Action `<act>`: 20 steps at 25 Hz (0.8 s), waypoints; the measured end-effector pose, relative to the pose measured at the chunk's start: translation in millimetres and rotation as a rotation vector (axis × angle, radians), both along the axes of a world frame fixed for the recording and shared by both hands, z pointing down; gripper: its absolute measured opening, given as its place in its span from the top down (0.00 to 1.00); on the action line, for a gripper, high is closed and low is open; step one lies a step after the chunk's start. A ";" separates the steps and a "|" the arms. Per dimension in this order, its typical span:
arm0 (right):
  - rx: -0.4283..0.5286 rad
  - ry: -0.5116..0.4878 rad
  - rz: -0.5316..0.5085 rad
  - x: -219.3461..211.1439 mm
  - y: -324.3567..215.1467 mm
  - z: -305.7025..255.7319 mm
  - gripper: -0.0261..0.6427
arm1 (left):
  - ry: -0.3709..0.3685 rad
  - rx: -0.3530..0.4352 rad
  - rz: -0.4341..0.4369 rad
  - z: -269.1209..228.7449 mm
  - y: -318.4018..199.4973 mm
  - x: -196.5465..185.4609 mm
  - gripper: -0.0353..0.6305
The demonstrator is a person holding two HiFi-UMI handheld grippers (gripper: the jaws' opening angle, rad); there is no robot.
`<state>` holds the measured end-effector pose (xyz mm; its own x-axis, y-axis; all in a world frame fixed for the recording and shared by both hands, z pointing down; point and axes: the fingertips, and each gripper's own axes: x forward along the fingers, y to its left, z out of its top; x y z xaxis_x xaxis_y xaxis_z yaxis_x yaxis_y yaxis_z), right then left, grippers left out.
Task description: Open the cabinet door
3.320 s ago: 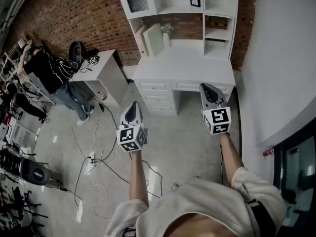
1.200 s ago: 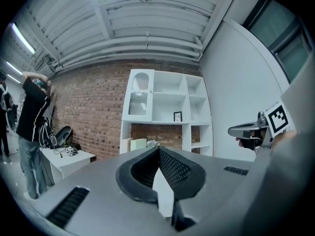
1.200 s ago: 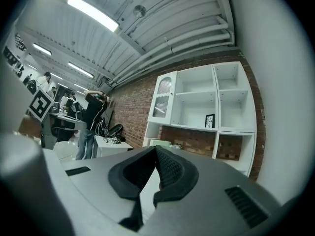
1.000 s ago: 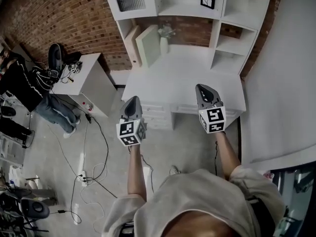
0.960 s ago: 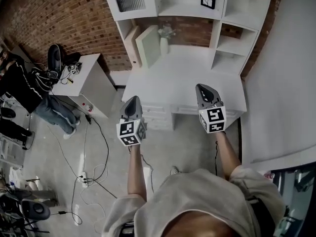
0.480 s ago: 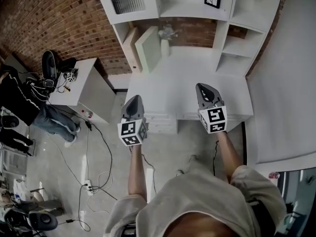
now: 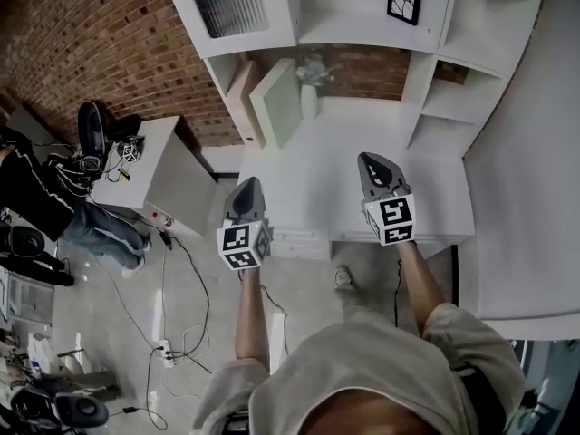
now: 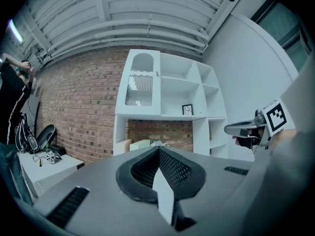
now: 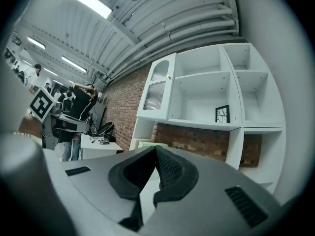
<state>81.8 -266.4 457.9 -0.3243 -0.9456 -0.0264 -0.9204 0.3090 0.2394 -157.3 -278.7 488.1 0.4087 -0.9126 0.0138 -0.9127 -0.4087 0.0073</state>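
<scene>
The step in hand is judged to be the walk up to the cupboard, so the door is not yet touched. The white cabinet door with the ribbed glass pane [image 7: 227, 3] is found high up at the left end of the white shelf unit [image 7: 362, 45]. That unit stands on the white desk [image 7: 317, 170], against the red brick wall [image 7: 100, 34]. To do this step well, the door's right edge should be aimed at, where a small knob [image 9: 170, 76] seems to be fixed; it is too small for more to be said. One gripper should be lifted to that height, and its jaws should be opened before the knob is reached, since nothing can be gripped with them pressed together. The pull should then be made gently in a curve, because the door is likely hinged on its left side. The tall pale green board [image 7: 275, 102] leaning below the door should not be bumped. The left gripper with the square-marked cube [image 7: 245, 188] and the right gripper with the same kind of cube [image 7: 374, 163] are held out in front, side by side and well apart. Both are pointed level at the shelf unit, with bare forearms [image 7: 246, 315] stretched straight behind them. The jaws of each are seen closed tight together, and nothing is held between them.
</scene>
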 end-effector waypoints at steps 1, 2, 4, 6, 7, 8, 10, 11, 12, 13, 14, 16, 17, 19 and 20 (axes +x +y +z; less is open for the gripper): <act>0.000 0.005 -0.008 -0.5 -12.6 -0.6 0.94 | -0.002 0.001 -0.004 -2.2 -11.7 1.6 0.91; -0.001 0.011 -0.018 -1.4 -25.6 -1.6 0.94 | -0.003 0.001 -0.010 -4.8 -23.9 3.3 0.91; 0.002 0.014 -0.042 -1.5 -51.7 -5.9 0.94 | -0.002 0.001 -0.025 -10.9 -47.4 7.9 0.91; 0.013 0.015 -0.067 0.3 -77.3 -13.2 0.94 | 0.001 0.007 -0.044 -18.1 -70.1 13.1 0.91; 0.019 0.013 -0.079 1.8 -90.7 -17.5 0.94 | 0.003 0.013 -0.055 -22.3 -81.9 15.9 0.91; 0.025 0.008 -0.091 3.4 -103.9 -22.2 0.94 | 0.004 0.020 -0.064 -26.7 -93.4 18.9 0.91; 0.038 -0.004 -0.113 5.9 -127.6 -30.5 0.94 | 0.000 0.030 -0.080 -33.5 -113.7 23.6 0.91; 0.043 -0.007 -0.123 6.7 -138.0 -32.9 0.94 | -0.004 0.033 -0.088 -35.7 -122.4 25.2 0.91; 0.046 -0.008 -0.132 7.7 -147.6 -34.0 0.94 | -0.008 0.035 -0.095 -37.1 -130.2 26.6 0.91; 0.046 -0.009 -0.139 9.0 -156.8 -33.9 0.94 | -0.011 0.036 -0.103 -38.1 -137.3 28.2 0.91; 0.045 -0.011 -0.146 10.4 -165.4 -33.4 0.94 | -0.014 0.036 -0.109 -38.8 -143.7 29.9 0.91; 0.048 -0.018 -0.159 12.2 -180.7 -33.2 0.94 | -0.021 0.036 -0.118 -38.9 -155.0 32.7 0.91; 0.046 -0.021 -0.163 12.8 -187.0 -32.0 0.94 | -0.024 0.034 -0.122 -37.9 -160.0 33.5 0.91; 0.044 -0.026 -0.169 12.8 -198.7 -29.8 0.94 | -0.029 0.032 -0.129 -36.4 -170.7 33.6 0.91; 0.045 -0.029 -0.172 12.3 -204.0 -29.7 0.94 | -0.031 0.034 -0.131 -36.9 -176.6 33.0 0.91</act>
<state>94.1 -470.4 428.3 -0.4795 -0.8740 -0.0786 -0.8617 0.4519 0.2308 -124.3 -455.2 451.2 0.2855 -0.9584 -0.0072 -0.9579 -0.2851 -0.0339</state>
